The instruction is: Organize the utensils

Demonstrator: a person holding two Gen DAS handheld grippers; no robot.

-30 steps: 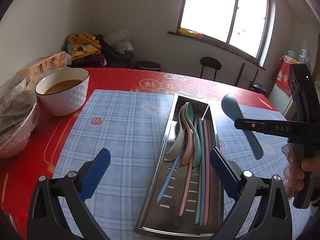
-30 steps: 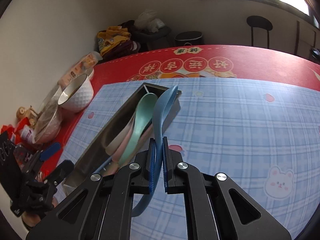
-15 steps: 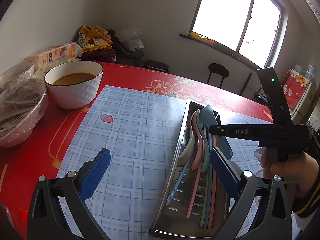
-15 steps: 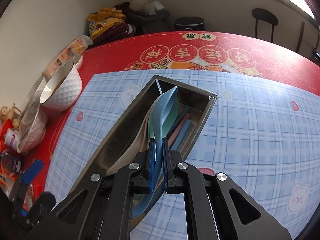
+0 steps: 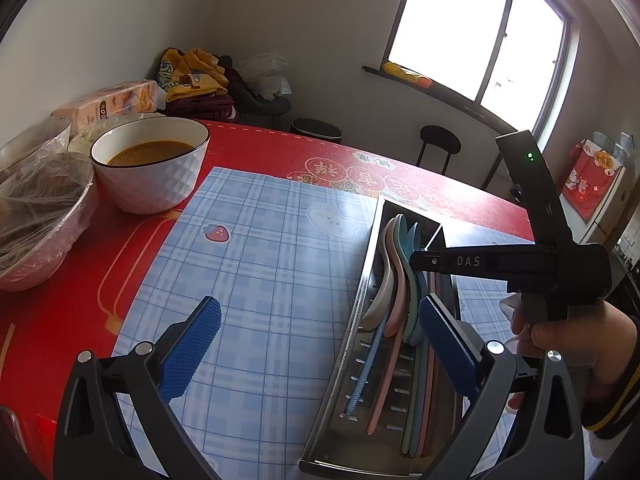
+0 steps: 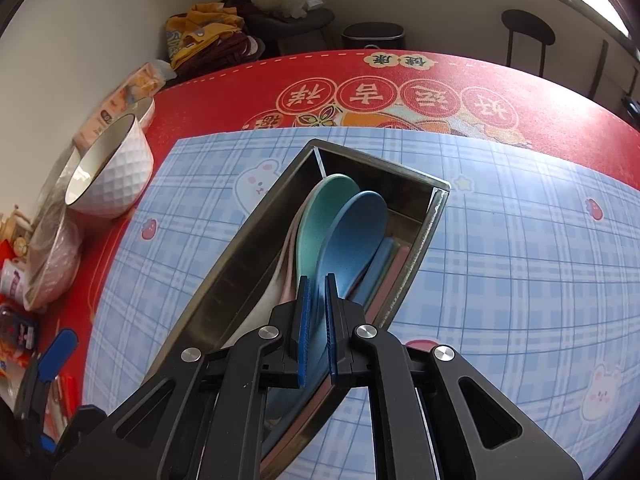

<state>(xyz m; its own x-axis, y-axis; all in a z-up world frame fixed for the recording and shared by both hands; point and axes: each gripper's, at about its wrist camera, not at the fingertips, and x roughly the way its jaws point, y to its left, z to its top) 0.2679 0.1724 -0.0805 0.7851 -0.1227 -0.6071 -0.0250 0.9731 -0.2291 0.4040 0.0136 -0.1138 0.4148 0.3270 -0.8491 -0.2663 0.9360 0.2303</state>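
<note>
A steel utensil tray (image 5: 344, 364) (image 6: 256, 220) lies on the blue checked mat and holds several pastel spoons and chopsticks. My right gripper (image 6: 316, 292) hangs over the tray; its pads stand a little apart around the handle of a blue spoon (image 6: 352, 232). The spoon lies on a green spoon (image 6: 320, 216) inside the tray. In the left wrist view the right gripper (image 5: 420, 260) reaches over the tray from the right. My left gripper (image 5: 316, 344) is open and empty, low over the mat at the tray's left side.
A white bowl of brown soup (image 5: 150, 162) stands at the mat's far left corner. Plastic-covered bowls (image 5: 36, 216) and a tissue pack (image 5: 116, 102) sit beyond it. Small packets (image 6: 16, 332) lie at the table's left edge.
My right gripper has carried the blue spoon left over the tray and lowered it onto the other spoons. Its pads have parted slightly. My left gripper has shifted a little left.
</note>
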